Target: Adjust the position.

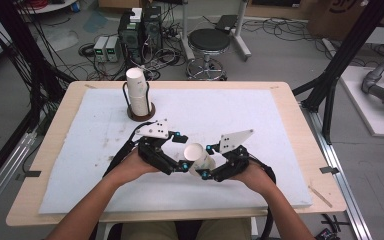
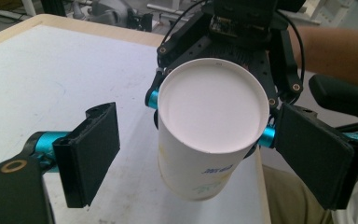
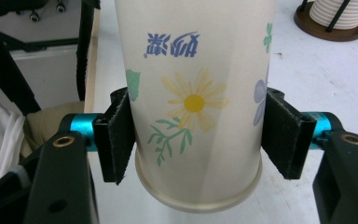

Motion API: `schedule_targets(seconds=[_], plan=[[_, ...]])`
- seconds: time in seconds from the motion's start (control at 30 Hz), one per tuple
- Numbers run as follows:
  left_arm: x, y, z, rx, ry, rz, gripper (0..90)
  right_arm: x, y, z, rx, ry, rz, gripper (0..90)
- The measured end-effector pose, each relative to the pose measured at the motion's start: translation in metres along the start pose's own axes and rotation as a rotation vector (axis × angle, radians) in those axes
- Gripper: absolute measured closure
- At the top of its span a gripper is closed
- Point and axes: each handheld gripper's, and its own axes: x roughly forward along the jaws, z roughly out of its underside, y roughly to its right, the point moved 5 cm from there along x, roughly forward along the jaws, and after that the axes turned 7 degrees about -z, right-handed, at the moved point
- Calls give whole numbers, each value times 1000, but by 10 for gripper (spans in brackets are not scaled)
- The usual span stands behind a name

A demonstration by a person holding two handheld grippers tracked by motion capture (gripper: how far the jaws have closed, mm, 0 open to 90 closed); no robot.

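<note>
We have the cup [image 3: 196,102] clenched in our right claw [image 1: 206,161]; left claw [image 2: 200,154] released. Handover done; stacking on the holder [image 1: 141,112] remains.

Black grippers [image 1: 180,152], teal pins, grey top plates, black cables; khaki trousers.

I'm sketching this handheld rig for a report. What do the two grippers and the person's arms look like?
Both the left gripper and the right gripper are black linkage frames with turquoise metal joints and flat, black, rectangular fingers. A pale grey three-cornered plate tops each one, and black cables trail back from them along the forearms. The forearms are bare, with no sleeves in sight, and khaki trousers show below the table edge.
</note>
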Motion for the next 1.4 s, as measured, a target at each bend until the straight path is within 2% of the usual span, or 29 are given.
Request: schedule_targets(seconds=[0.1,0.3,0.4,0.53,0.7,1.0,1.1,1.4], plan=[[-2,0,1,-3,-7,9,140,-1,0,-3,-9,-28,-3,337],[-6,1,-1,26,-45,21,140,-2,2,-11,-48,-96,6,342],[-7,0,-3,31,-63,25,140,-1,2,-16,-80,-164,7,343],[-6,0,-2,35,-80,26,140,1,1,-23,-112,-224,3,342],[-4,1,-1,35,-95,29,141,4,1,-29,-132,-313,-3,342],[1,3,3,49,-145,39,162,8,0,-33,-134,-389,-15,342],[3,3,4,59,-164,44,175,9,0,-33,-133,-402,-18,342],[7,4,7,52,-196,74,268,13,-1,-31,-122,-433,-34,339]])
